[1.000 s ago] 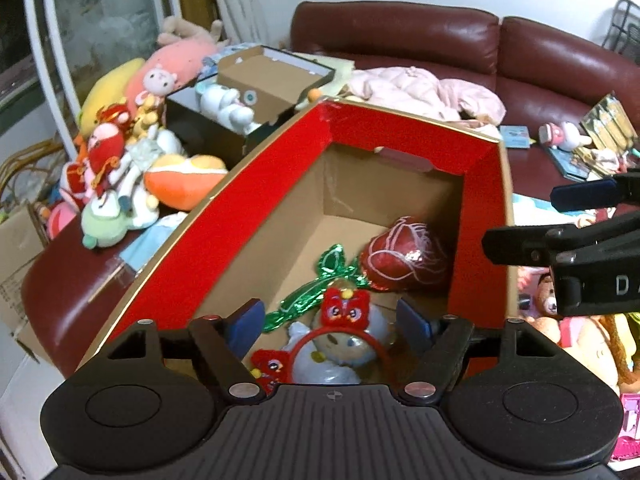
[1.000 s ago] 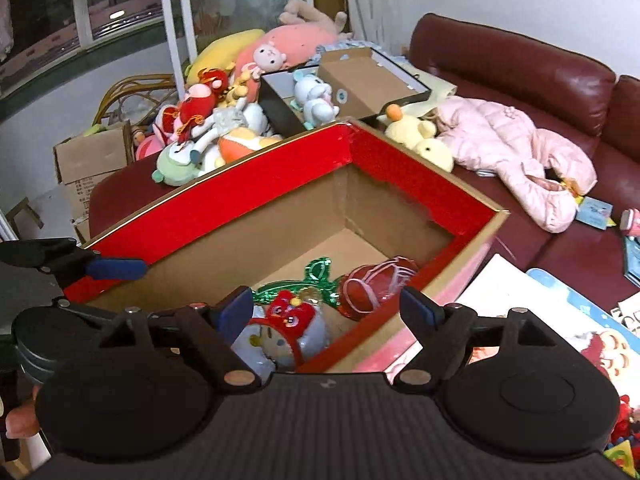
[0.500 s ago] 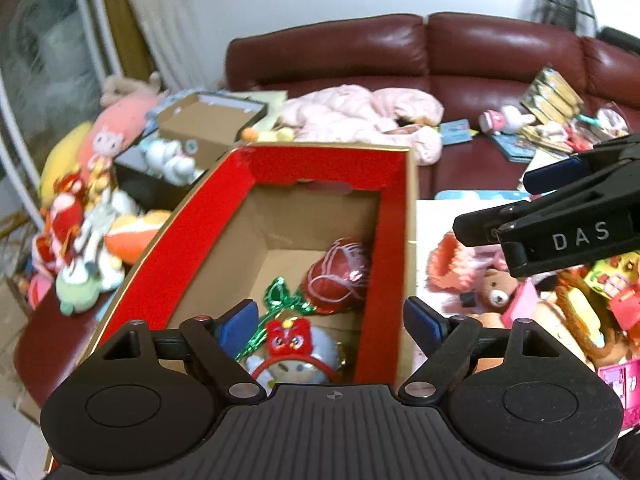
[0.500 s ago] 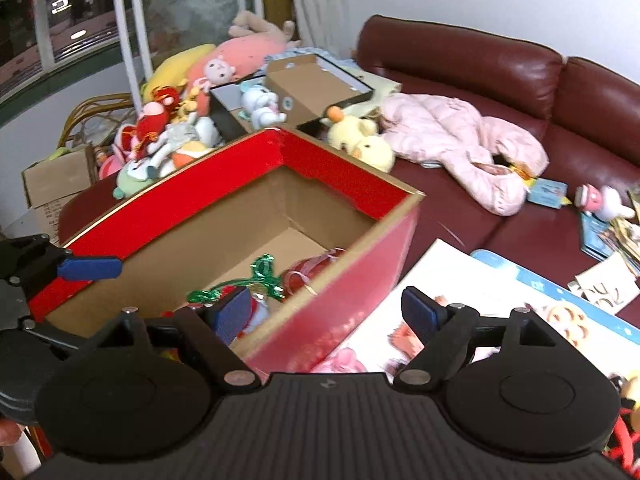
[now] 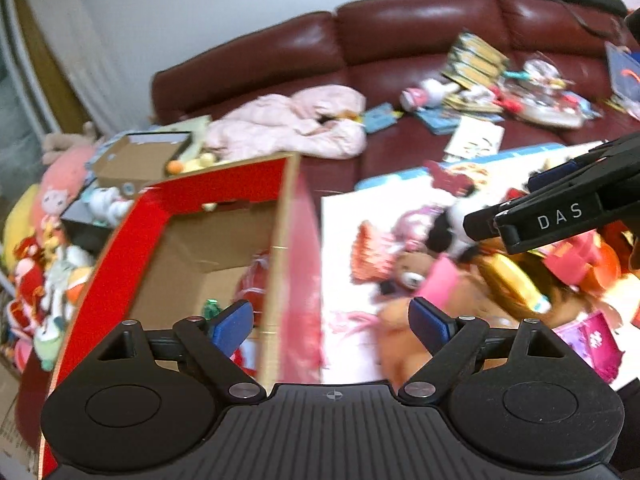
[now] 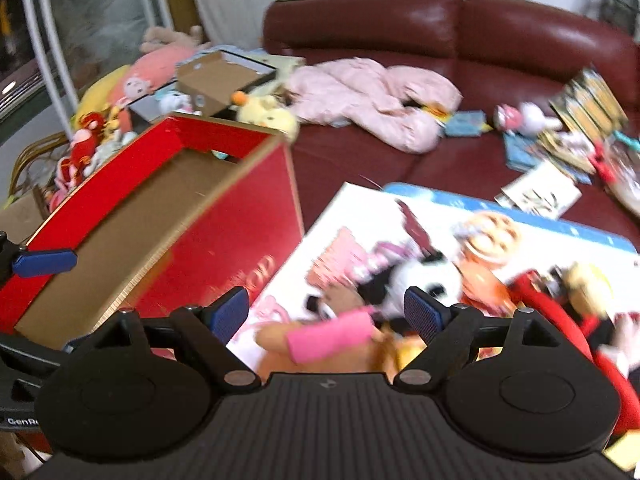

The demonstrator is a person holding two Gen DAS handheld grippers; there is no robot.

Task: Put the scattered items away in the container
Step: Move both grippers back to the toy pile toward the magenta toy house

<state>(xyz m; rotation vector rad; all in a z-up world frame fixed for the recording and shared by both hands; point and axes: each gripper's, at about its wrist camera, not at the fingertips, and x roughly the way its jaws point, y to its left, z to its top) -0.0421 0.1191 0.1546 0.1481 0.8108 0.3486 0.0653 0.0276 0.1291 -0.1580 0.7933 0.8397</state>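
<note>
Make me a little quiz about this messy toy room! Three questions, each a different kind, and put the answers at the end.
1. True or false: the red box stands to the right of the toy pile in the right wrist view.
2. Which is draped on the sofa behind the box? A) a pink jacket B) a green towel C) a blue blanket
3. Fill in: neither the left tool nor the right tool is holding a ____.

Key
1. False: the box is to the left of the pile.
2. A
3. toy: both tools show nothing between their blue pads, and the left one's jaws are opening.
</note>
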